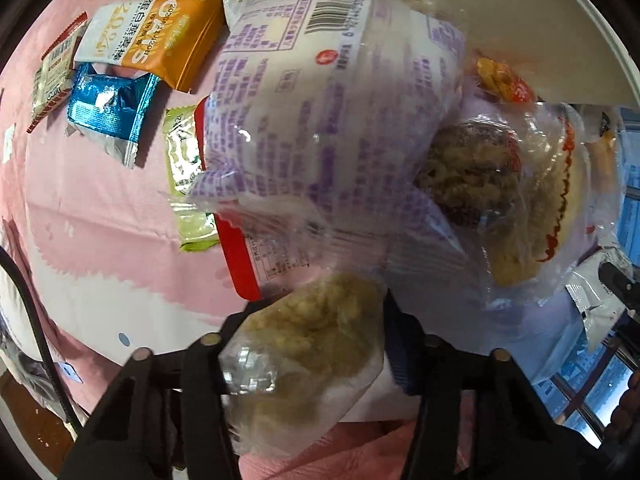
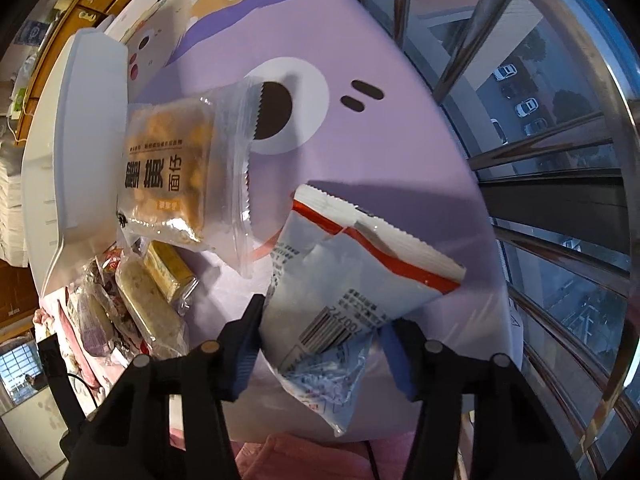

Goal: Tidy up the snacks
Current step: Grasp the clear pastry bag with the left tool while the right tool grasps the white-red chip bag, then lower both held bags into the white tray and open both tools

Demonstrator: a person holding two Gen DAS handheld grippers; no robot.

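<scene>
On the orange packet (image 1: 160,46) "Oats" was read, inverted; its other print was too small to read. A barcode was seen on the large purple-printed bag (image 1: 320,120), the text blurred. Large black Chinese characters were noted on the clear noodle-snack packet (image 2: 168,176) in the right wrist view.

The left gripper (image 1: 316,336) was closed on a clear packet of pale crumbly snack (image 1: 316,332), pressed between both fingers just above the pink-and-white worktop (image 1: 100,220). The right gripper (image 2: 320,344) was closed on a white packet with a red stripe and barcode (image 2: 344,280), held over the purple part of the worktop, where a cartoon face was printed.

Left of the purple bag were counted one blue foil packet (image 1: 112,108), one green packet (image 1: 188,184), one red-edged packet (image 1: 52,76) and one red packet (image 1: 236,256), the last partly covered by the bag. A white bin (image 2: 80,140) stood beside the noodle-snack packet. Two bar-shaped snacks (image 2: 156,300) lay below it.
</scene>
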